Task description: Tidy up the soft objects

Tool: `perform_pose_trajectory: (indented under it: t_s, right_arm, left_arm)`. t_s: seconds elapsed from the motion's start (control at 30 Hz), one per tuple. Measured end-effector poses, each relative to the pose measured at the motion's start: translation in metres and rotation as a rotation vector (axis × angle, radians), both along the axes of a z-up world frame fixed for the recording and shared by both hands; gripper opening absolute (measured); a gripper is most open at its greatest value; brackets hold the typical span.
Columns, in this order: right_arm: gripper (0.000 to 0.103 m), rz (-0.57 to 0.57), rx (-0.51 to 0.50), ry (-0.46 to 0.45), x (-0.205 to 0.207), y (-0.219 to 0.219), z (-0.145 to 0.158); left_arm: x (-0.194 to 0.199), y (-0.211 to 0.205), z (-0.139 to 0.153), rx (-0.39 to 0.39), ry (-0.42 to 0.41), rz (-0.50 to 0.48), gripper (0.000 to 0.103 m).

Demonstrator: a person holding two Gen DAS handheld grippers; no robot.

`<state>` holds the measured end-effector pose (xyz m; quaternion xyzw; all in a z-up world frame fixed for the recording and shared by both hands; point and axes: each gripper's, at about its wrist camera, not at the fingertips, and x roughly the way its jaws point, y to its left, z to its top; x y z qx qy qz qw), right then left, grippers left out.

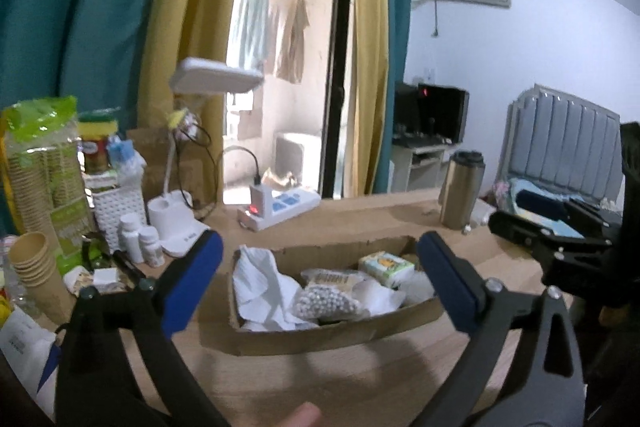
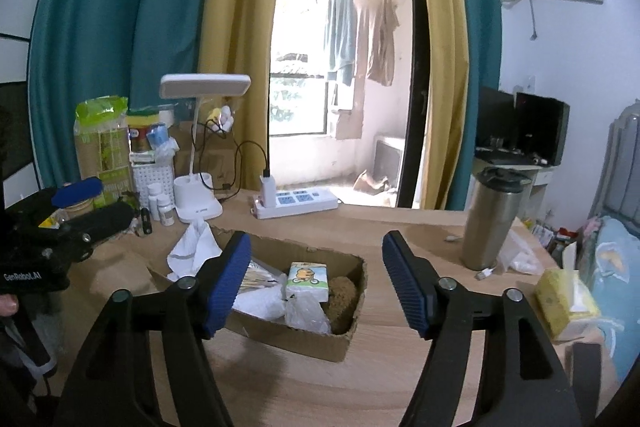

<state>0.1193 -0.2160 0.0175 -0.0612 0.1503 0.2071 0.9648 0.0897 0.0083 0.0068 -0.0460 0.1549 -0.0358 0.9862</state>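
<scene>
A shallow cardboard box [image 1: 332,337] lies on the wooden desk. In it are a crumpled white cloth [image 1: 260,287], a bag of small white beads [image 1: 326,303] and a small printed tissue pack [image 1: 386,267]. My left gripper [image 1: 320,239] hovers before the box, open wide, nothing between its blue pads. In the right wrist view the same box [image 2: 280,339] also shows the tissue pack [image 2: 306,281], a brown fuzzy lump [image 2: 344,297], a clear plastic bag [image 2: 306,311] and the white cloth [image 2: 194,251] draped over its far left corner. My right gripper [image 2: 317,239] stands open and empty above the box's near side.
A steel tumbler [image 2: 496,219] stands at the right of the desk, with a yellow tissue box [image 2: 564,299] near the right edge. Behind the box are a white power strip [image 2: 296,203] and a desk lamp [image 2: 196,203]. Paper cups [image 1: 36,275], small bottles and packets crowd the left.
</scene>
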Motion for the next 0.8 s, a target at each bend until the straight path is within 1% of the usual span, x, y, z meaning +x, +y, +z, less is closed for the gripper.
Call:
perform_pose_trajectory:
  t_s: [0.1,0.27,0.37,0.5,0.67,0.8]
  right_arm:
    - [0.075,-0.018,-0.006,-0.013,-0.008,-0.003,0.006]
    - [0.077,-0.033,0.018,-0.039,-0.025,-0.01,0.014]
    - [0.077,-0.044,0.033,-0.053,-0.036,-0.015,0.018]
    - [0.077,-0.058,0.041,-0.064,-0.047,-0.022,0.02]
    - [0.077,-0.065,0.05,-0.064,-0.053,-0.027,0.019]
    - [0.077,-0.063,0.054,-0.066,-0.054,-0.027,0.02]
  left_arm:
    - [-0.015,0.002,0.007,-0.01,-0.048,0.025,0.102]
    - [-0.034,0.0,0.017,-0.005,-0.09,0.051,0.102]
    - [-0.042,-0.005,0.02,0.012,-0.103,0.079,0.102]
    - [-0.055,-0.011,0.023,0.02,-0.131,0.093,0.102]
    - [-0.065,-0.014,0.026,0.022,-0.153,0.15,0.102]
    - [-0.069,-0.016,0.028,0.02,-0.157,0.141,0.102]
